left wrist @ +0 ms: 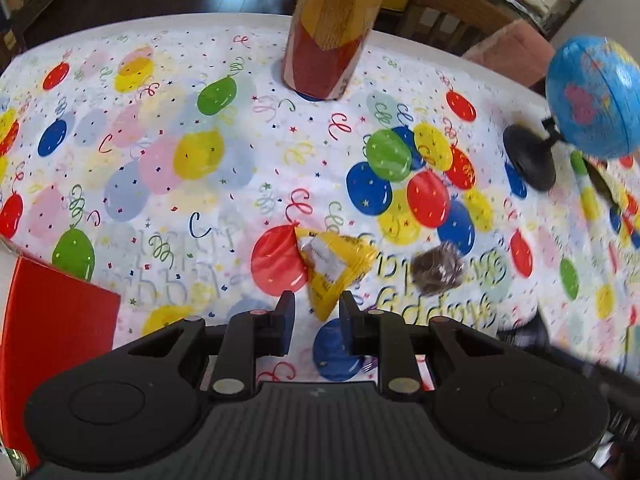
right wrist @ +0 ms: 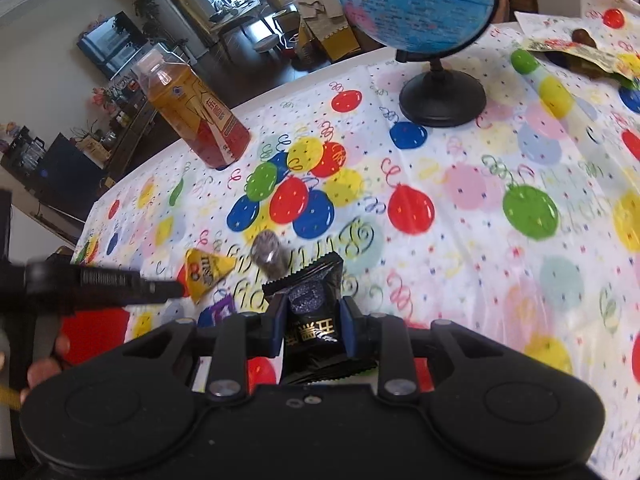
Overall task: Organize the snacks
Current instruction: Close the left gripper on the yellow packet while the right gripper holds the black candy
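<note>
Right gripper (right wrist: 313,320) clenched on one black snack packet (right wrist: 314,312), held above the balloon-print tablecloth (right wrist: 460,240). Left gripper (left wrist: 314,312), jaws parted, straddles one yellow triangular snack packet (left wrist: 334,268) lying on the cloth. One dark round wrapped sweet (left wrist: 437,267) lies just beside it; one tea bottle (left wrist: 332,36) and one globe (left wrist: 592,96) stand farther back.

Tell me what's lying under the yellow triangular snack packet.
The yellow packet lies on the balloon-print tablecloth, overlapping a printed red balloon. The cloth directly beneath it is hidden, so anything else there can't be seen. The left claw sits at its near tip.
</note>
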